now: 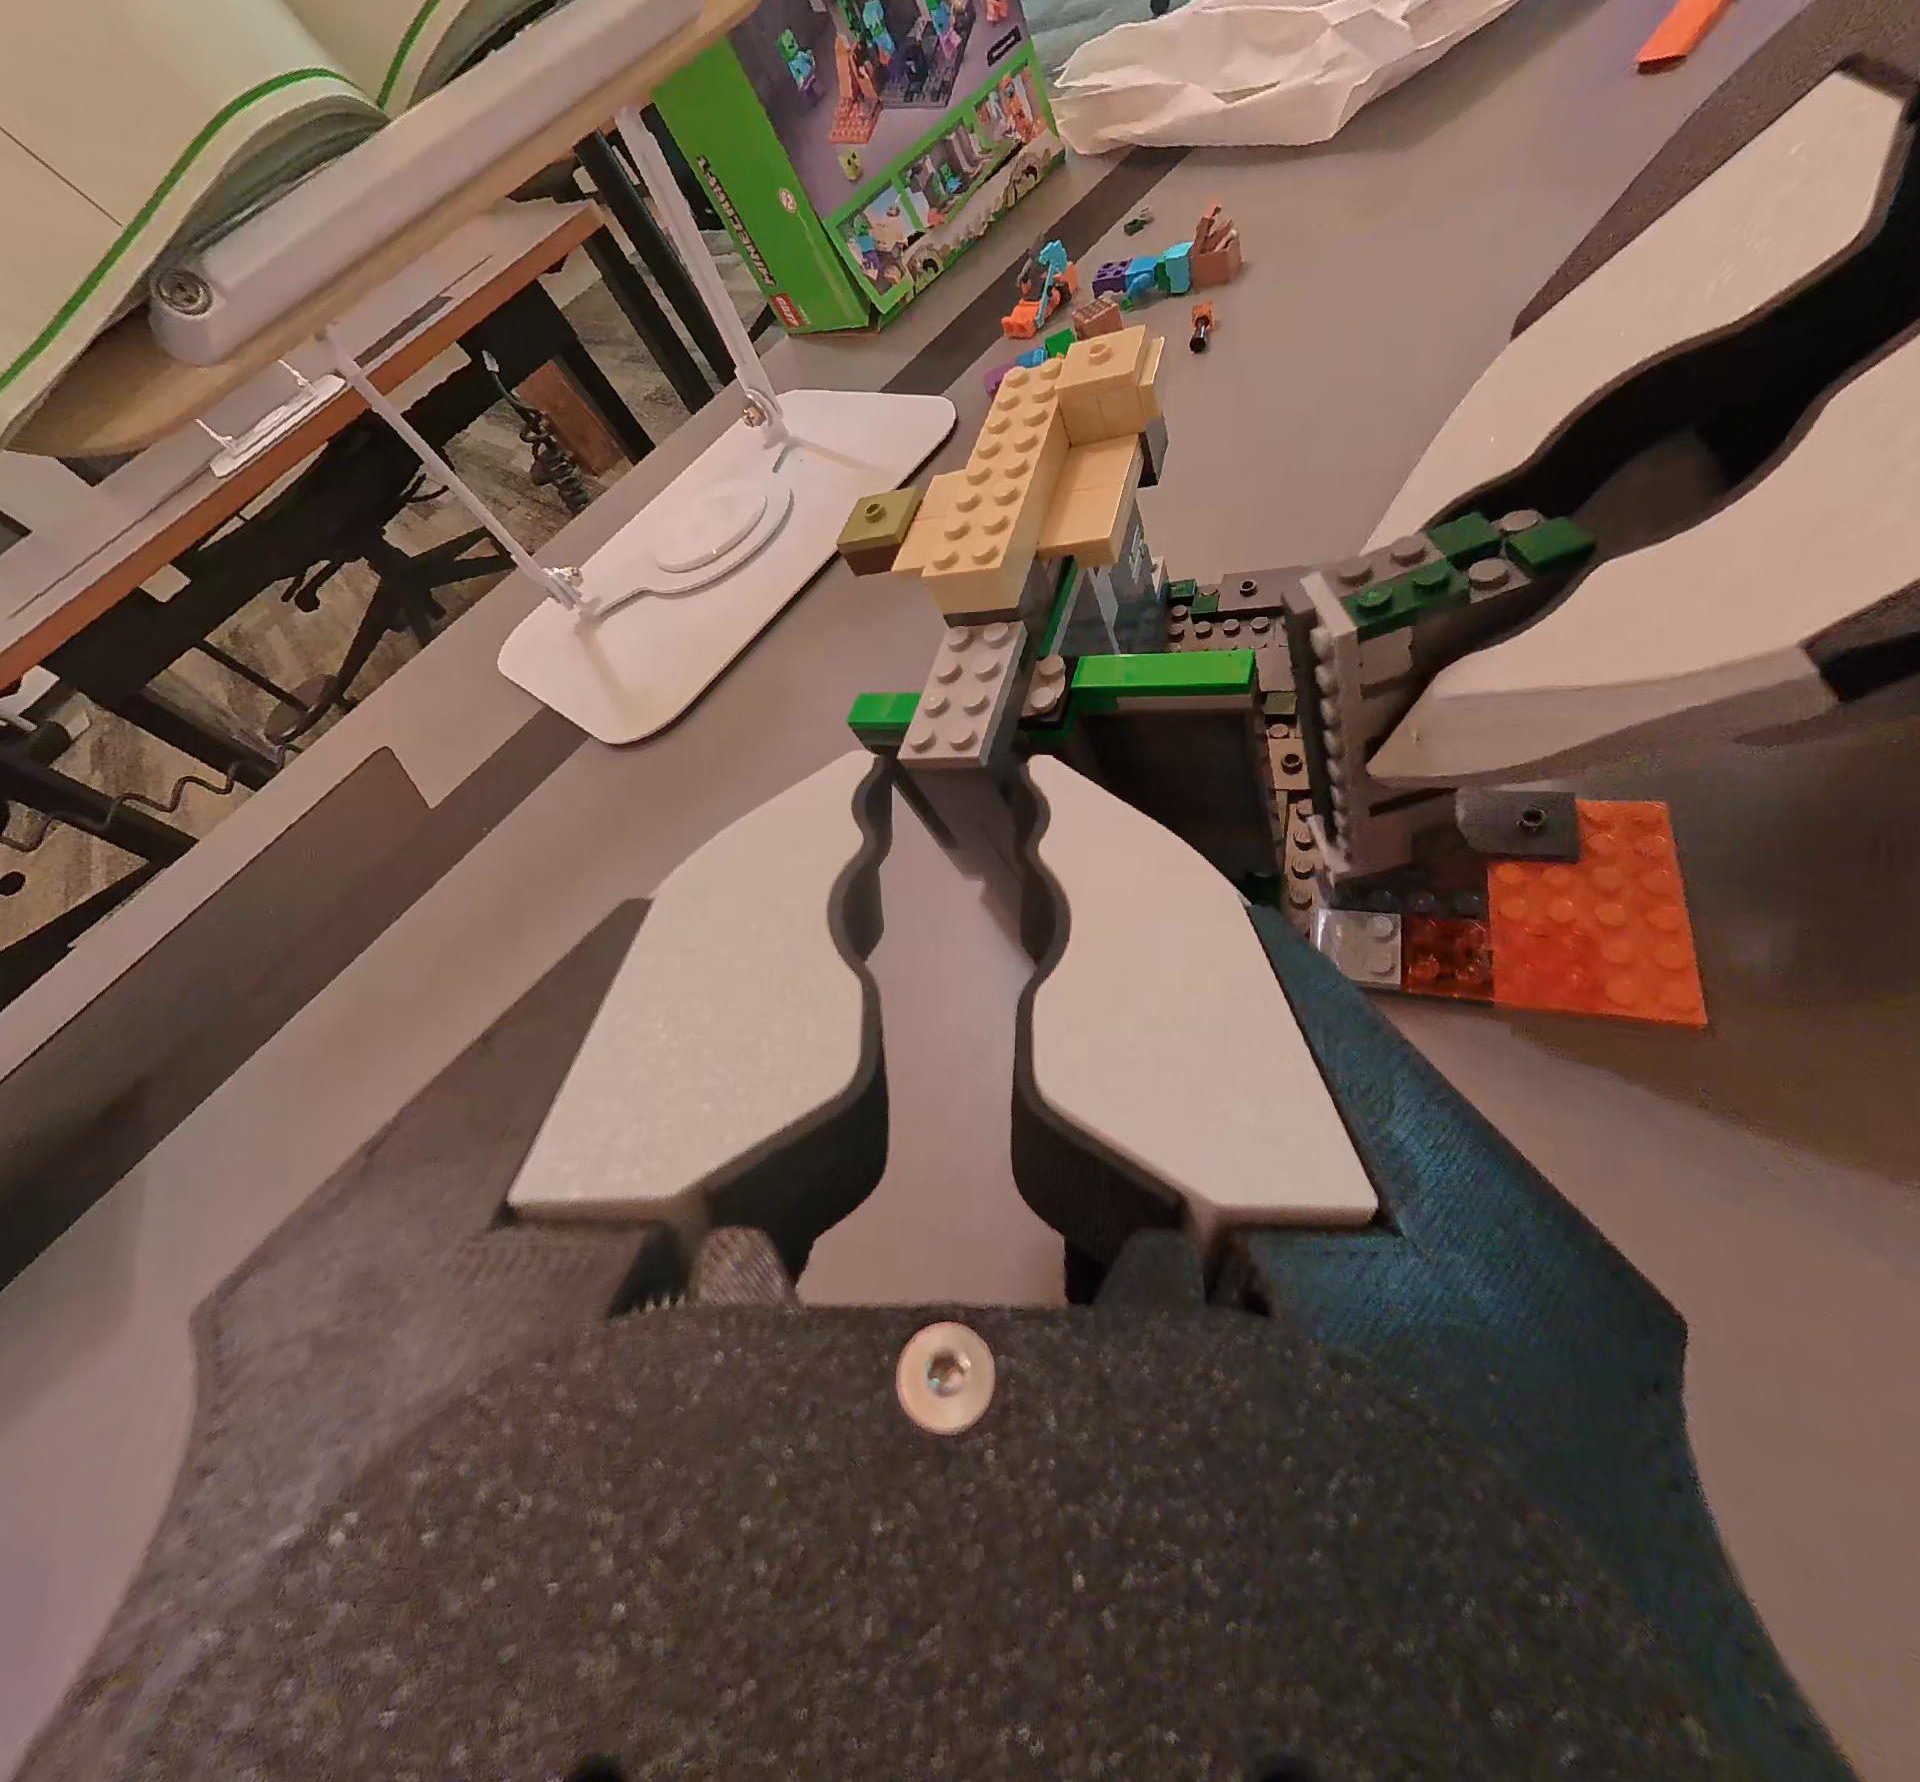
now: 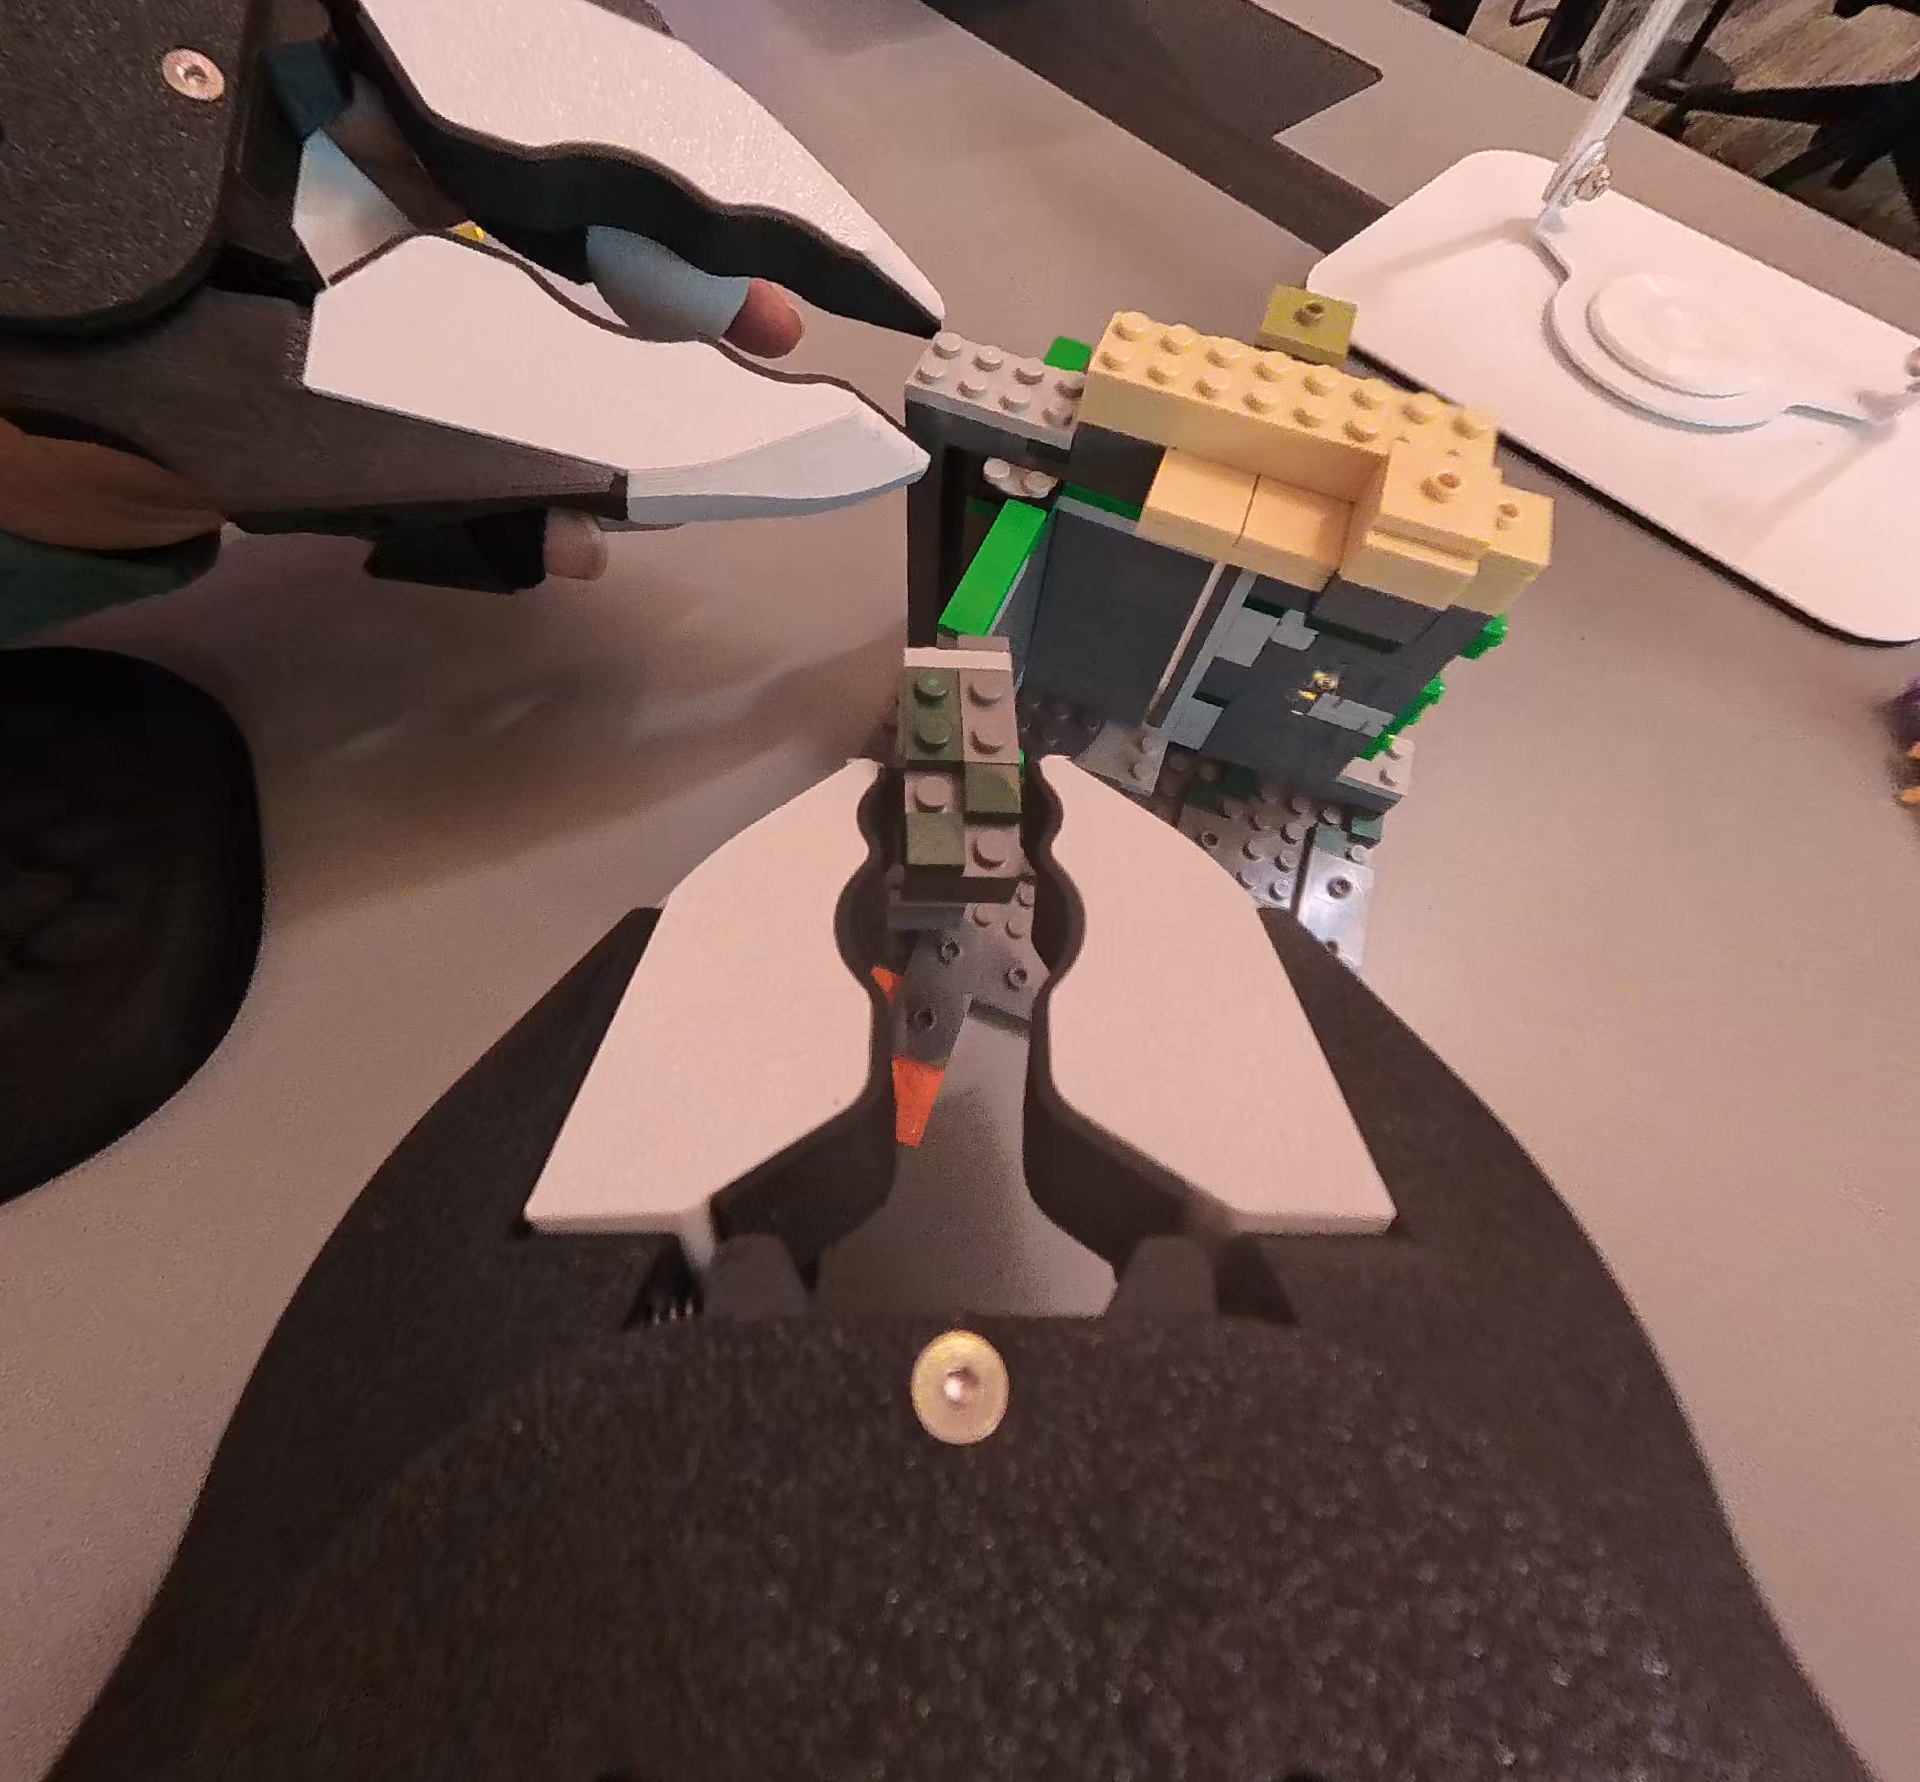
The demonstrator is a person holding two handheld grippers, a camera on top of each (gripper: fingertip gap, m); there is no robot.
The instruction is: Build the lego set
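Note:
The LEGO build stands on the grey table: a tan roof point(image 1: 1039, 475) point(image 2: 1278, 413) over dark grey walls, with an orange plate point(image 1: 1590, 911) at its base. My left gripper point(image 1: 956, 782) is closed around a dark pillar topped by a light grey plate point(image 1: 961, 693) point(image 2: 987, 382). It also shows in the right wrist view point(image 2: 925, 392), with its tips at the plate's end. My right gripper point(image 2: 956, 776) point(image 1: 1382, 646) is shut on the grey-and-green studded wall section point(image 2: 956, 724) point(image 1: 1444, 579) at the build's corner.
The set box point(image 1: 883, 122) stands behind, next to an open instruction book point(image 1: 208, 70) on a stand with a white base point(image 1: 727, 548) point(image 2: 1662, 361). Loose pieces point(image 1: 1122, 288), a white paper bag point(image 1: 1299, 39) and an orange separator tool point(image 1: 1694, 7) lie farther back. From either gripper's tips it is about 6 cm to the tan roof point(image 1: 1039, 475). Seen from the right wrist view point(image 2: 1253, 429) as well.

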